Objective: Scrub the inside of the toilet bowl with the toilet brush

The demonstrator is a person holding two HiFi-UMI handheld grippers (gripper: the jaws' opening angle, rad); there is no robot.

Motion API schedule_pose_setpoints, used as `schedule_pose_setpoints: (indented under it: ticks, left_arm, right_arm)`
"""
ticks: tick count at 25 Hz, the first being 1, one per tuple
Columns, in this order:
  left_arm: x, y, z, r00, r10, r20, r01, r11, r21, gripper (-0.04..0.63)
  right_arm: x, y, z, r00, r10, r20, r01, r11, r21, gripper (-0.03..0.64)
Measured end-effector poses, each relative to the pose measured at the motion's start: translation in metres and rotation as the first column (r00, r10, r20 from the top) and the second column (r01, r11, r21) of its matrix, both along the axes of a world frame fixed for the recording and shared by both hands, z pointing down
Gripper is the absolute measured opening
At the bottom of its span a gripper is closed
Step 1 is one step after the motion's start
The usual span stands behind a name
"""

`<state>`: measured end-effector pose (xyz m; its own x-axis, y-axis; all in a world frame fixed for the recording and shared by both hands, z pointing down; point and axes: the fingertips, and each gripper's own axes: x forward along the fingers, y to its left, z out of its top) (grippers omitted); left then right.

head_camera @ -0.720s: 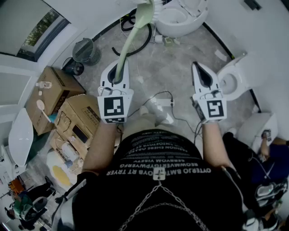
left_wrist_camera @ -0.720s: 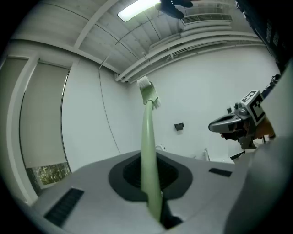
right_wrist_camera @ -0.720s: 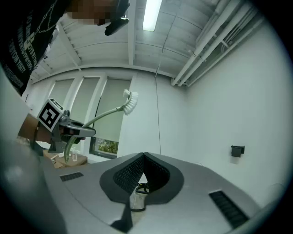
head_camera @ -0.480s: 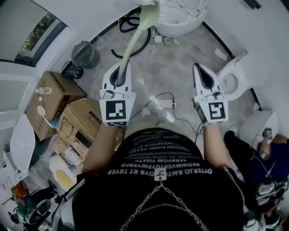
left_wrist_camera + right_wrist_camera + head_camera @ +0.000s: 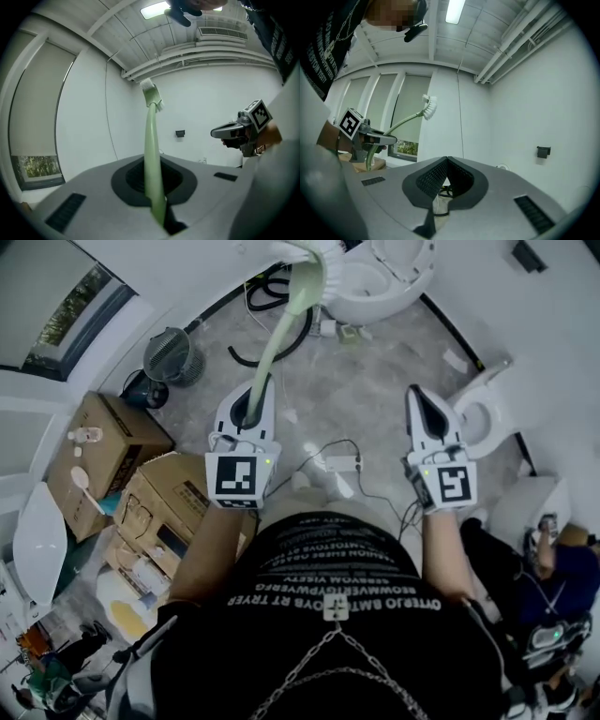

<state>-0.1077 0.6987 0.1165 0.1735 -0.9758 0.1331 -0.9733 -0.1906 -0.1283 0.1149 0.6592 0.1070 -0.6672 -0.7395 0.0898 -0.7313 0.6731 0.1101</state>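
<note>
1. Jaws of the left gripper are clamped on the bottom end of the toilet brush. Those of the right gripper are pressed together with nothing between them, and it is held well apart to the right.
2. From the left jaws the pale green handle rises in a gentle curve to the white bristle head, which is up in the air.
3. It looks like light, slim plastic that would likely flex when pushed against porcelain. The end grip gives reach, though a smooth handle might twist in the jaws.
4. Farthest off, the toilet bowl stands on the floor just beyond the bristles, and scrubbing has not begun.
5. In the head view the frame's top edge cuts the bristles and part of the bowl, and most of the bowl's inside is not shown.
</note>
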Motion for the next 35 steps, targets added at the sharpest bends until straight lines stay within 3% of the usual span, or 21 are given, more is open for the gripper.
schedule_pose_setpoints:
  ticks: [4,13,19,23,28,35]
  left_arm:
    - [-0.008,0.001,0.000,1.000,0.005,0.012,-0.005,1.000,0.003,0.000]
    - [-0.044,0.014,0.011,0.999,-0.037,-0.033,0.036,0.999,-0.021,0.000]
    - [-0.037,0.005,0.015,1.000,-0.026,-0.018,0.025,0.998,-0.053,0.000]
    - [-0.036,-0.011,0.014,1.000,-0.016,-0.003,0.016,0.998,-0.055,0.000]
    - [-0.041,-0.049,0.016,0.998,-0.045,-0.037,0.043,0.997,-0.062,0.000]
    - [-0.036,-0.106,0.011,0.999,-0.041,-0.004,0.041,0.997,-0.061,0.000]
  right_arm:
    - [-0.005,-0.003,0.000,1.000,0.009,-0.023,-0.009,1.000,-0.004,0.003]
    - [-0.016,0.000,-0.011,0.999,0.012,-0.031,-0.012,1.000,0.007,0.003]
    - [-0.002,-0.011,-0.012,0.999,0.038,-0.004,-0.038,0.999,-0.001,0.003]
    - [0.000,-0.029,-0.011,0.999,0.041,0.014,-0.041,0.999,0.011,0.003]
    - [-0.004,-0.067,-0.002,0.999,0.029,0.025,-0.029,1.000,0.001,0.003]
    - [-0.003,-0.126,0.001,0.999,0.015,0.030,-0.014,1.000,-0.012,0.003]
